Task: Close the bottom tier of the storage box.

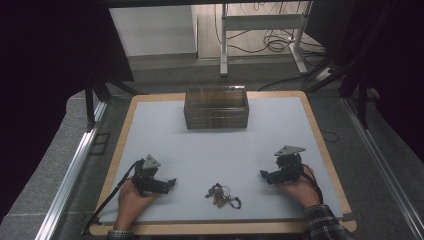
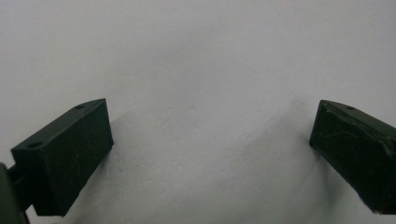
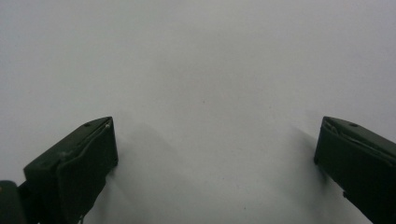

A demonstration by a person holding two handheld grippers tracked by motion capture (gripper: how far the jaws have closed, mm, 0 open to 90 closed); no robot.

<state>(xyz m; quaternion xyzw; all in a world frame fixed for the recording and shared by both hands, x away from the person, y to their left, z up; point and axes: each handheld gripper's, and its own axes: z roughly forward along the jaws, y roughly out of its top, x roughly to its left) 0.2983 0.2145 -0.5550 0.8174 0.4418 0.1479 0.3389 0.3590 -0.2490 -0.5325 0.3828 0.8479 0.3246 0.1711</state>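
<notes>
A pale grey-white mat (image 1: 220,145) covers a wooden-edged table (image 1: 320,150). At its far middle stands a clear rectangular plastic box with brownish stacked layers (image 1: 216,108), well apart from everything near the person. Between the two hands, close to the near edge, lies a small tangled heap of dark and brownish beaded chain (image 1: 223,195). The tangle sprawls mostly left to right across the mat, a thin tail trailing off toward the right; its links are too small to tell apart. Nothing lies between it and either tool, only bare mat.

The left black two-jaw gripper (image 1: 171,183) rests low on the mat in the person's left hand (image 1: 134,199), pointing right toward the tangle and stopping short of it. In the left gripper view its jaws stand wide apart with only blank mat (image 2: 201,93) between them. The right black two-jaw gripper (image 1: 263,174), held by the right hand (image 1: 301,187) with a plaid sleeve (image 1: 322,222) behind it, points left toward the same heap, also clear of it. In the right gripper view its jaws are likewise spread wide over empty mat (image 3: 205,84), gripping nothing.
</notes>
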